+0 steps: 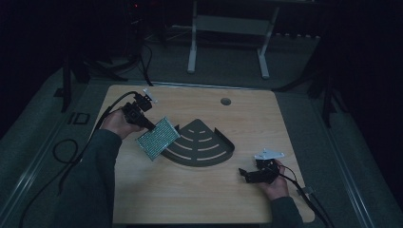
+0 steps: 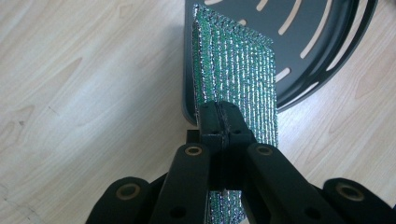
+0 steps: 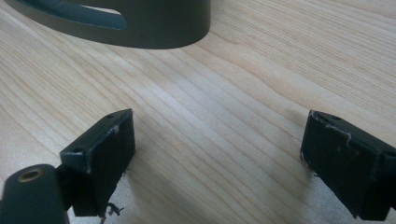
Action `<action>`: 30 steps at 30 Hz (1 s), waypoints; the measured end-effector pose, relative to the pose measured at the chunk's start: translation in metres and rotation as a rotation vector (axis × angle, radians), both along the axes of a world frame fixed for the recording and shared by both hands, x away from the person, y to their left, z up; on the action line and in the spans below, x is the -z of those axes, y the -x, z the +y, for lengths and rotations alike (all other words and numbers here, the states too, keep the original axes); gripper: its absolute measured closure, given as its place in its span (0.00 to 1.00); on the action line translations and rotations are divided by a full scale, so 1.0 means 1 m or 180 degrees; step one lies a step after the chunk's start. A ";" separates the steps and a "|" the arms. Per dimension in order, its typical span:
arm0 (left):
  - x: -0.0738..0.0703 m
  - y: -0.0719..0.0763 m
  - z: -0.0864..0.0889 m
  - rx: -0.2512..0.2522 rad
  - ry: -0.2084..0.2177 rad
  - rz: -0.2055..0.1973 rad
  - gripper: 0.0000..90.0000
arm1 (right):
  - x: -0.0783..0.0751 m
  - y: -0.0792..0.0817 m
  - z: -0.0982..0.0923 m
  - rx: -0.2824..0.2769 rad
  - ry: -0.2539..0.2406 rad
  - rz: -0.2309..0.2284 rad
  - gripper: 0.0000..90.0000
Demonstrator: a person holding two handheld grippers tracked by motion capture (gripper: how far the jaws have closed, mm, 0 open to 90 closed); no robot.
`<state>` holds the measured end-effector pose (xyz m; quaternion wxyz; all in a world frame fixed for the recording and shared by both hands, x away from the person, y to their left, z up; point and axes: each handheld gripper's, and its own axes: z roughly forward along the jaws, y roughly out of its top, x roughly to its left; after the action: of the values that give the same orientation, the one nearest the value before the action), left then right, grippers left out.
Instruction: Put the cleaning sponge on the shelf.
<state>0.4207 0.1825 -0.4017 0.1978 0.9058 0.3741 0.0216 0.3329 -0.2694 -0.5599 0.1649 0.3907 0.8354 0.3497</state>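
while pinched in left hand-held gripper (image 2: 219, 122), glittery pad (image 2: 243, 70) over slotted tray (image 2: 322, 42)

The person's left forearm (image 1: 90, 175), in a dark grey sleeve, comes up from the bottom edge at about seven o'clock and slants toward one o'clock. Its hand (image 1: 116, 124) grips the black two-jaw left gripper (image 1: 151, 126), which points toward four o'clock; its jaws are pressed together on the edge of a glittery green rectangular mesh pad (image 2: 243, 74). The right hand (image 1: 275, 183) sits at about five o'clock, holding the black right gripper (image 1: 243, 173) low, pointing toward nine o'clock, its jaws spread wide apart with nothing between them.
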 end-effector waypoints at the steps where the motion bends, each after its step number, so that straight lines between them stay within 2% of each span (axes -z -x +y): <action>1: -0.002 -0.001 -0.002 0.0008 -0.0006 -0.0020 1.00 | 0.000 0.000 0.000 -0.0002 0.0003 -0.0001 0.11; 3: -0.003 -0.003 -0.005 0.0020 -0.0047 -0.0047 1.00 | 0.000 0.000 0.000 0.0000 0.0000 0.0000 0.11; 8: -0.007 -0.009 -0.011 -0.0002 -0.0019 -0.0084 1.00 | 0.000 0.000 0.000 0.0001 0.0000 0.0000 0.11; 16: -0.005 -0.014 -0.018 0.0005 -0.0053 -0.0172 1.00 | 0.000 0.000 0.000 0.0000 0.0000 0.0000 0.11; 21: -0.003 -0.018 -0.024 0.0019 -0.0094 -0.0178 1.00 | 0.000 0.000 0.000 0.0000 0.0000 0.0000 0.11; 25: -0.002 -0.022 -0.027 0.0010 -0.0069 -0.0191 1.00 | 0.000 0.000 0.000 0.0000 0.0000 -0.0001 0.11; 30: 0.000 -0.025 -0.032 0.0021 -0.0139 -0.0194 1.00 | 0.000 0.000 0.000 0.0000 0.0000 -0.0001 0.11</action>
<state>0.4461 0.1506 -0.4021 0.1893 0.9101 0.3643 0.0567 0.3329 -0.2694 -0.5599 0.1651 0.3906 0.8354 0.3498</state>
